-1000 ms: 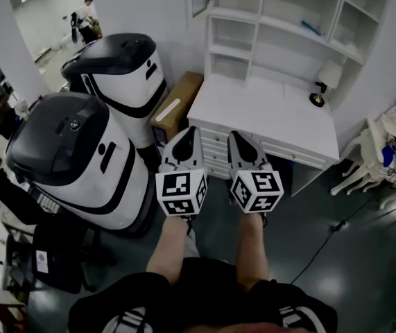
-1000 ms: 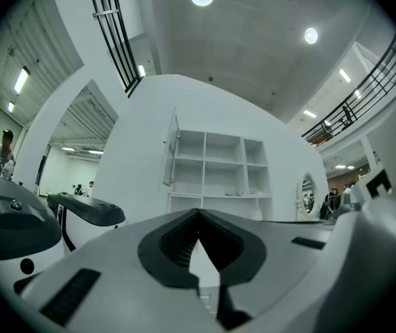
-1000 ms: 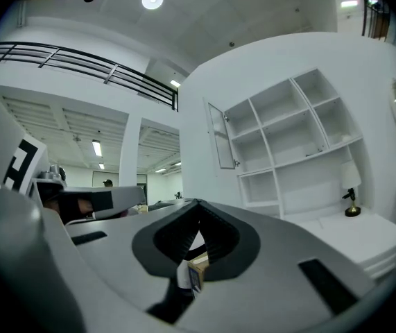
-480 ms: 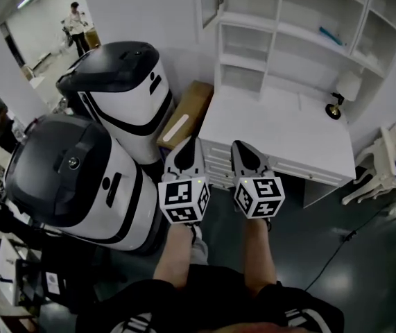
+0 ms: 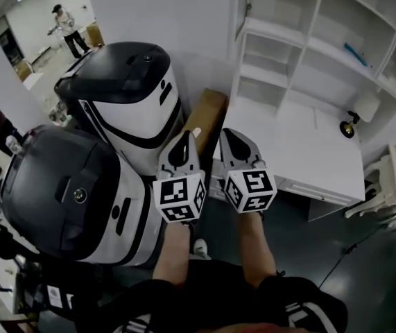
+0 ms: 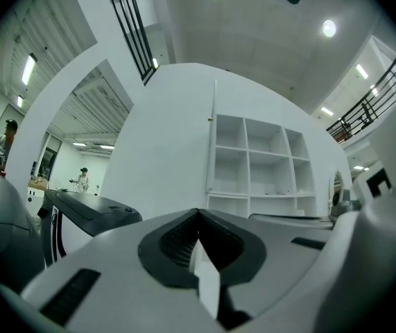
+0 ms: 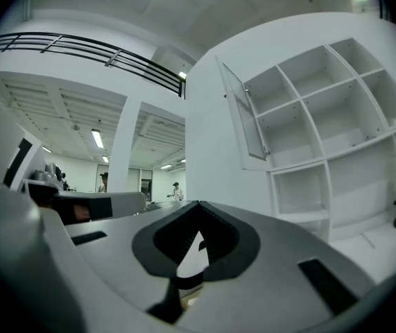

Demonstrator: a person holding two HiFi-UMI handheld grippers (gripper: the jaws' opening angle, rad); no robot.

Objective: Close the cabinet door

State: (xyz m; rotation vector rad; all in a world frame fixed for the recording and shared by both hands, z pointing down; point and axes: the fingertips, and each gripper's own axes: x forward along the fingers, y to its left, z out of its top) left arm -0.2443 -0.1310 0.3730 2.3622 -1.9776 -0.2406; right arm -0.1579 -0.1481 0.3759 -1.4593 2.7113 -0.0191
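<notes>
We look steeply down on two hand-held grippers, side by side in front of us and pointing level toward a white desk (image 5: pixel 308 151). The left gripper (image 5: pixel 186 139) has its jaws closed together with nothing between them, as its own view confirms. The right gripper (image 5: pixel 229 137) is the same: jaws closed, holding nothing.

Above the desk stands a white cabinet (image 5: pixel 288 40) of open compartments. The cabinet door (image 5: pixel 243 9) hangs at its upper left corner and stands swung open. From the head view and the left gripper view we see it almost edge-on; in the right gripper view it shows as a pale, glassy panel (image 7: pixel 245 120) angled out from the compartments. Both grippers are well apart from the door, and neither touches it.

A small lamp (image 5: pixel 354 123) sits at the desk's right end. A cardboard box (image 5: pixel 204 120) leans between the desk and two large white-and-black machines (image 5: pixel 128 96) to our left. A person (image 5: pixel 62 23) stands far off in the background.
</notes>
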